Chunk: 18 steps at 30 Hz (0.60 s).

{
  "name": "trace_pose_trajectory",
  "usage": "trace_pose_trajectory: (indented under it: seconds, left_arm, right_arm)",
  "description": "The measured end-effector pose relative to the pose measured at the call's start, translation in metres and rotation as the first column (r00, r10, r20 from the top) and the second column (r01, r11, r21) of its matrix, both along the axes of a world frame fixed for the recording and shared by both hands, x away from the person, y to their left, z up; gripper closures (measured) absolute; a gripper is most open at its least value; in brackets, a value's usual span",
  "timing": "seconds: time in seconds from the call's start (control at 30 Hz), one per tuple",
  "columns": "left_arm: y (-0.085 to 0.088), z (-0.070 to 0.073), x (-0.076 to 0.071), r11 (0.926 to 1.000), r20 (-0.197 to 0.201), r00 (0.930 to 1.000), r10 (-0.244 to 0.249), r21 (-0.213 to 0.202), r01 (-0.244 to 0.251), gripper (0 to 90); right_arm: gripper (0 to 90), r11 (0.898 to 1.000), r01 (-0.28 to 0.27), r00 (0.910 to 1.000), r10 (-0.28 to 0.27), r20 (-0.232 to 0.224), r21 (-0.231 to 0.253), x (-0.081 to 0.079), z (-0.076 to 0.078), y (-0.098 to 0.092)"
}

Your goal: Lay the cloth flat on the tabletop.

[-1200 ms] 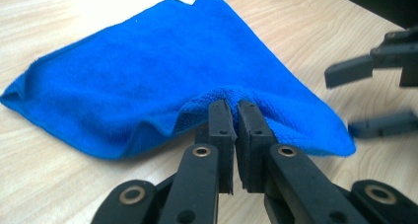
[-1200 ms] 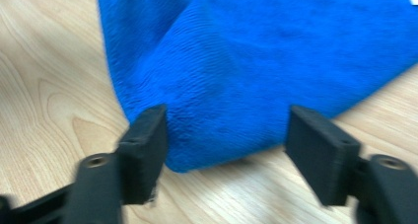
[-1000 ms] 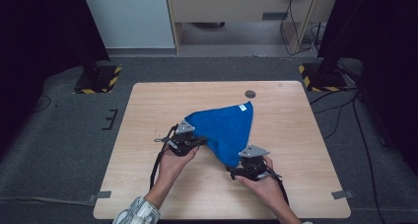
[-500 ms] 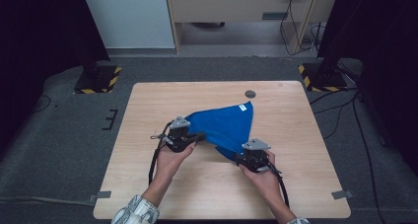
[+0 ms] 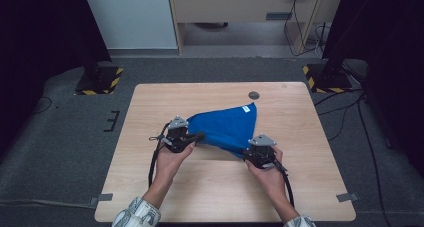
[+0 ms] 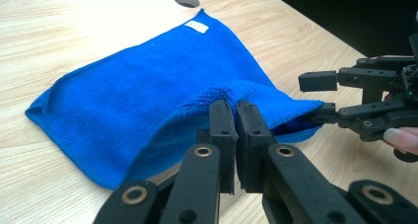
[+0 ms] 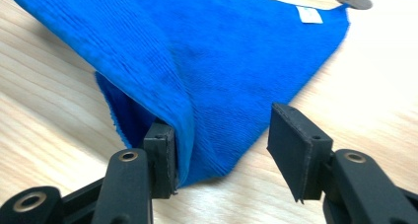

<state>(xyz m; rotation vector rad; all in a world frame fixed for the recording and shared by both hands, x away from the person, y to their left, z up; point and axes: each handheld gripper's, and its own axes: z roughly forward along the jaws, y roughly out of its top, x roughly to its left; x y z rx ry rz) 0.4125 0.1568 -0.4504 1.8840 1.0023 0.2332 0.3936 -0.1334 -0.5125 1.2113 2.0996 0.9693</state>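
A blue cloth [image 5: 227, 129] with a white tag [image 5: 246, 108] lies partly folded on the wooden table [image 5: 210, 187]. My left gripper [image 5: 200, 136] is shut on the cloth's left fold, and its own view shows its jaws [image 6: 235, 120] pinching the raised cloth [image 6: 148, 86]. My right gripper [image 5: 248, 154] is at the cloth's near corner. Its jaws [image 7: 224, 145] have just been closing with that corner between them. There the cloth [image 7: 197, 51] drapes over one pad while the other pad [image 7: 291, 145] stands apart. The left gripper view also shows the right gripper [image 6: 318, 96].
A round dark grommet [image 5: 254, 95] sits in the table beyond the cloth's far tip. Bare wood surrounds the cloth on all sides. Black stands with striped bases [image 5: 100, 79] flank the table on the grey floor.
The right gripper has moved a little away from the person, onto the cloth's near corner. The left gripper has slid slightly left, still holding the fold.
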Motion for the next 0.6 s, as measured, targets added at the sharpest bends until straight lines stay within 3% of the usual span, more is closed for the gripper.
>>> trace_pose_trajectory:
  seconds: [0.13,0.23,0.33,0.5,0.6]
  left_arm:
    - [0.001,-0.001,0.001,0.9999,0.003,0.9999,0.017,0.000,-0.017,86.9]
    - [0.005,0.000,0.001,0.9995,0.006,0.9996,0.029,-0.012,-0.029,86.9]
    - [0.007,0.002,0.001,0.9993,0.002,0.9996,0.028,-0.026,-0.028,86.9]
    - [0.003,0.004,-0.002,0.9998,0.011,0.9998,0.018,-0.013,-0.018,86.8]
    - [0.001,0.011,-0.006,0.9999,0.034,0.9994,0.011,0.000,-0.011,86.7]
  right_arm:
    - [48.0,1.000,0.015,0.9995,-0.016,-0.028,-0.015,0.003,-0.002,0.004]
    - [48.5,0.999,0.022,0.9997,-0.022,-0.011,-0.027,0.002,-0.001,0.007]
    - [58.8,0.999,-0.009,0.9989,0.011,-0.046,0.049,0.002,0.003,0.004]
    - [81.8,0.987,-0.061,0.9974,0.066,-0.028,0.148,-0.003,0.014,-0.004]
    - [86.4,0.979,-0.077,0.9966,0.081,-0.015,0.190,-0.005,0.025,-0.008]
